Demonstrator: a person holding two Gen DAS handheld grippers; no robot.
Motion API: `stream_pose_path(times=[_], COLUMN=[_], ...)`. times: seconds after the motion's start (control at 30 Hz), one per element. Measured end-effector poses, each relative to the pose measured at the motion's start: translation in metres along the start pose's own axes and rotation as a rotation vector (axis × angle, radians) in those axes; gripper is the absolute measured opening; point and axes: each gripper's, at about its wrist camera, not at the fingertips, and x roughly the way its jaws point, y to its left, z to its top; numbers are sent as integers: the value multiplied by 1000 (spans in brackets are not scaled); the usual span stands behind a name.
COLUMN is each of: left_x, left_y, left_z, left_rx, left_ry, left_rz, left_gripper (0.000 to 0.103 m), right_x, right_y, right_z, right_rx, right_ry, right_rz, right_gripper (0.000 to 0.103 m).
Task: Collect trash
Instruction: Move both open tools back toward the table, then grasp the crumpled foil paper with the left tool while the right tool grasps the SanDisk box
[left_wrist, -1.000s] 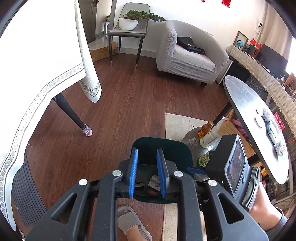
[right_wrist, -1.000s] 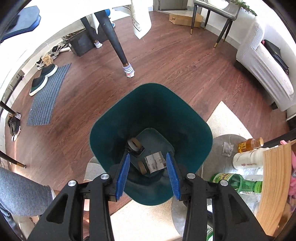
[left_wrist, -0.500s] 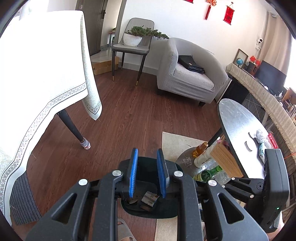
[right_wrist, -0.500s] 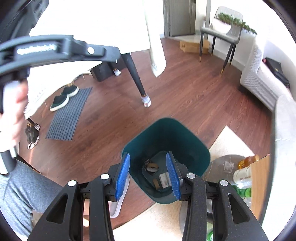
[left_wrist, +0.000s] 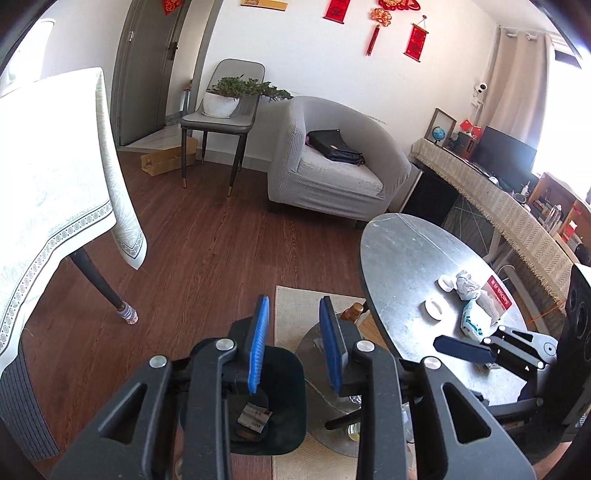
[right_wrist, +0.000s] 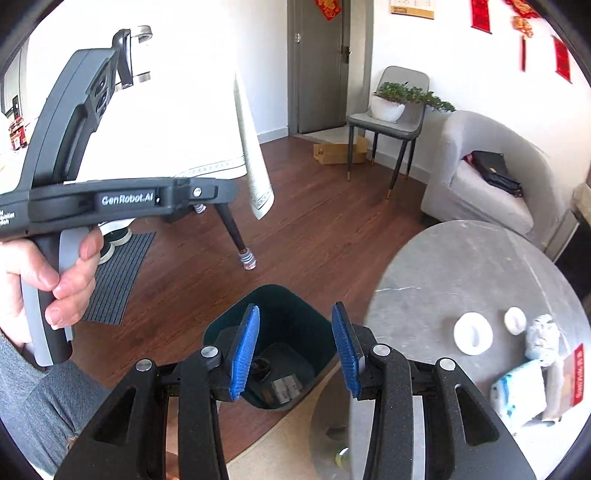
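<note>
Your left gripper (left_wrist: 295, 345) has just been opening, empty; your right gripper (right_wrist: 295, 347) gapes empty above the dark green plastic bin (right_wrist: 295, 314), which perhaps holds cardboard scraps.

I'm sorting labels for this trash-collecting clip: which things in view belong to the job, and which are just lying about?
Part of the job:
- dark green bin, scraps already inside
- crumpled paper on the round grey table
- blue-and-white wrapper on the same table
- left tongs and right tongs, both empty

Just lying about:
- grey armchair
- black bag
- potted plant
- cardboard box
</note>
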Motion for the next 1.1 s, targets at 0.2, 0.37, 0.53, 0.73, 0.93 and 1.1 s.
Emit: stream_pose_path(times=[0.2, 0.37, 0.53, 0.73, 0.93, 1.1], left_x=[12, 28, 43, 54, 64, 76], left_y=[-52, -88, -115, -153, -194, -227], left_z=[-14, -25, -32, -44, -58, -71], left_rx=[93, 161, 199, 247, 301, 354], left_ry=[39, 75, 96, 117, 120, 158], left_rz=[-94, -122, -145, -198, -221, -276], left_gripper=[39, 40, 48, 56, 72, 73], right_x=[-30, -51, -69, -87, -95, -101], right_y=[-53, -86, -119, -148, -171, -192], right_z=[-9, -20, -33, -55, -73, -89], right_rx=[98, 153, 216, 286, 315, 361], right_ry=[-54, -87, -119, -133, -118, -116], right_rz=[-74, -143, -208, -261, -311, -328], right_gripper=[41, 41, 41, 52, 65, 69])
